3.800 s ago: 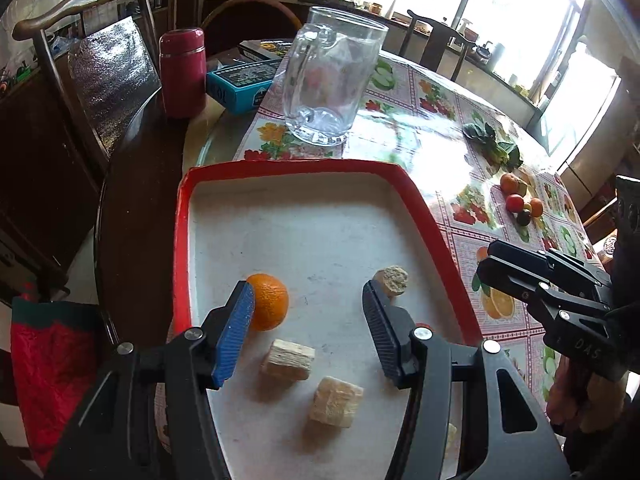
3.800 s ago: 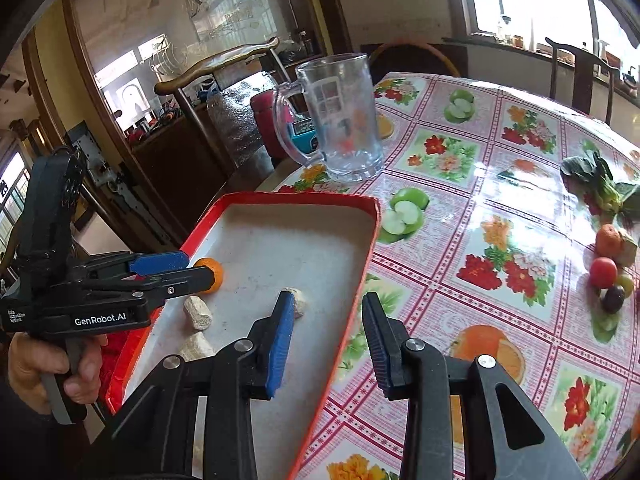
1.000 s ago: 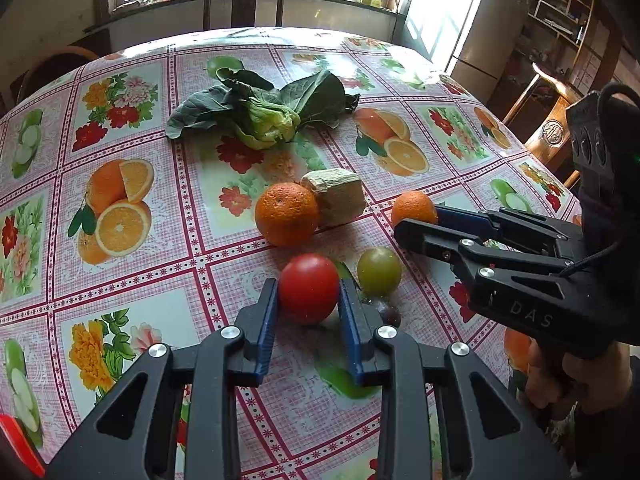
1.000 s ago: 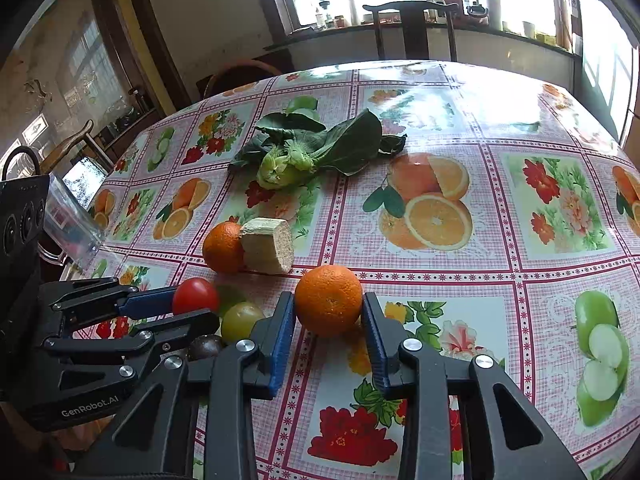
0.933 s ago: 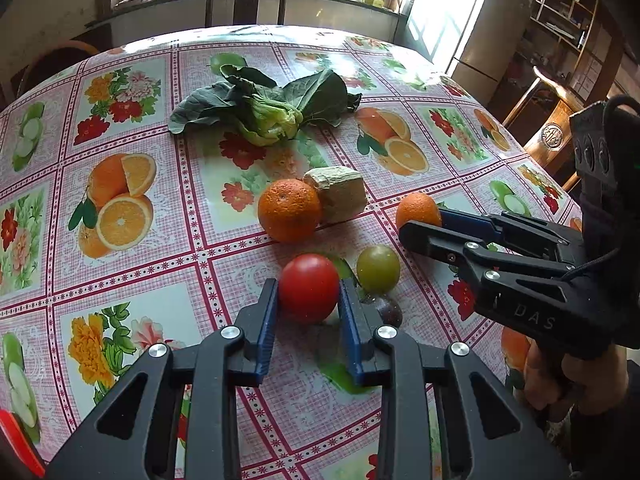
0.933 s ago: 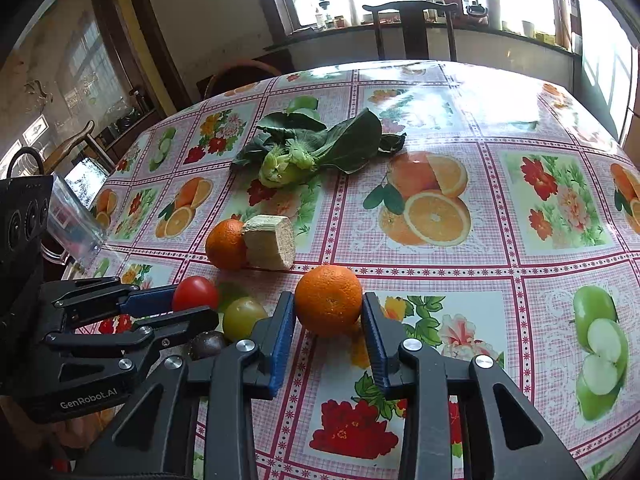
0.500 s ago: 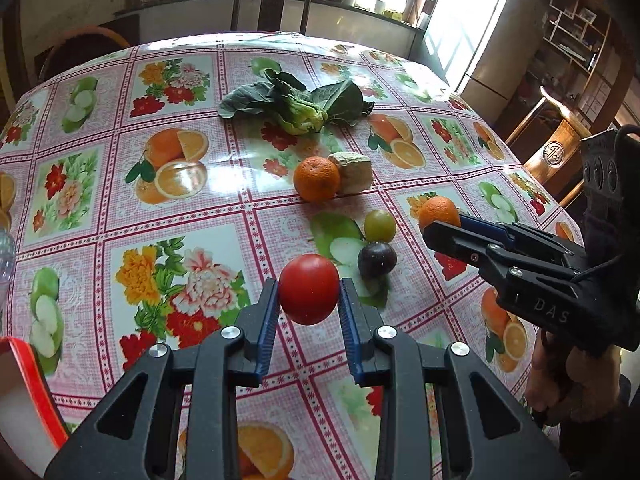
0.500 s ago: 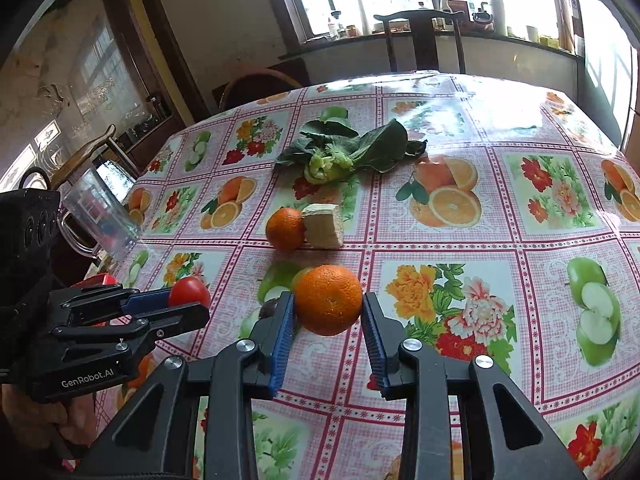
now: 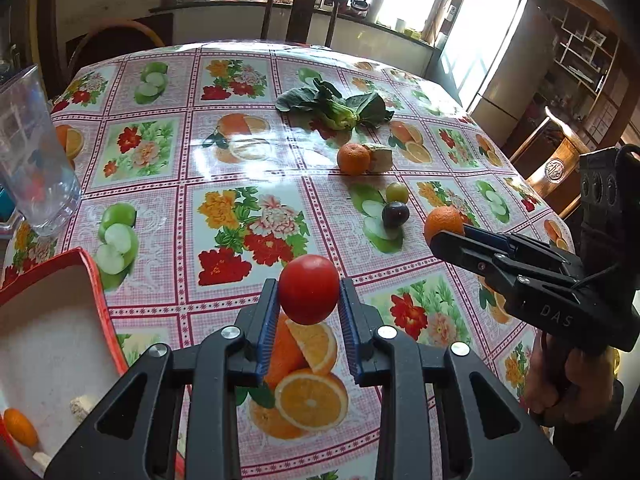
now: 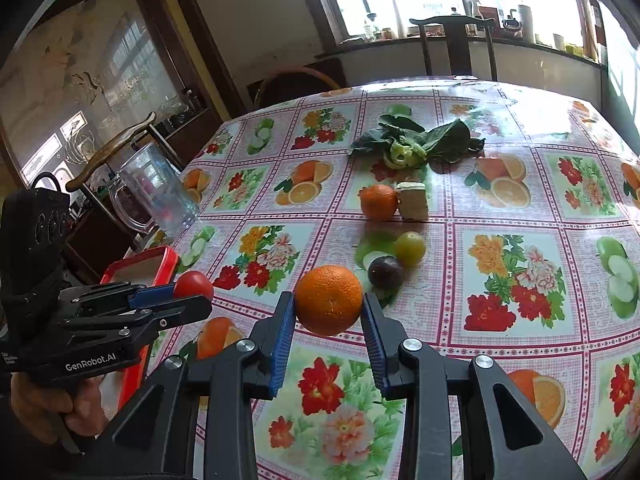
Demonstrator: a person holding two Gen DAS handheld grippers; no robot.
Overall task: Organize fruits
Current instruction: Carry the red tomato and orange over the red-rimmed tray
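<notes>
My left gripper point(image 9: 308, 300) is shut on a red tomato point(image 9: 309, 289) and holds it above the tablecloth, right of the red tray point(image 9: 102, 280). My right gripper point(image 10: 329, 312) is shut on an orange point(image 10: 329, 299), also held above the table. Each gripper shows in the other's view: the right gripper point(image 9: 450, 232) and the left gripper point(image 10: 188, 296). On the table lie another orange point(image 9: 353, 158), a green plum point(image 9: 397, 192) and a dark plum point(image 9: 395, 214). The tray holds a small orange point(image 9: 20, 427).
A beige block point(image 9: 380, 157) sits beside the table orange. A leafy green vegetable point(image 9: 340, 106) lies farther back. A glass mug point(image 9: 32, 160) stands at the left near the tray. Pale chunks point(image 9: 82, 407) lie in the tray. Chairs point(image 9: 304, 12) ring the table.
Both grippers have lifted their fruit off the table and pulled back toward the tray side. The tray's corner has come into the left wrist view.
</notes>
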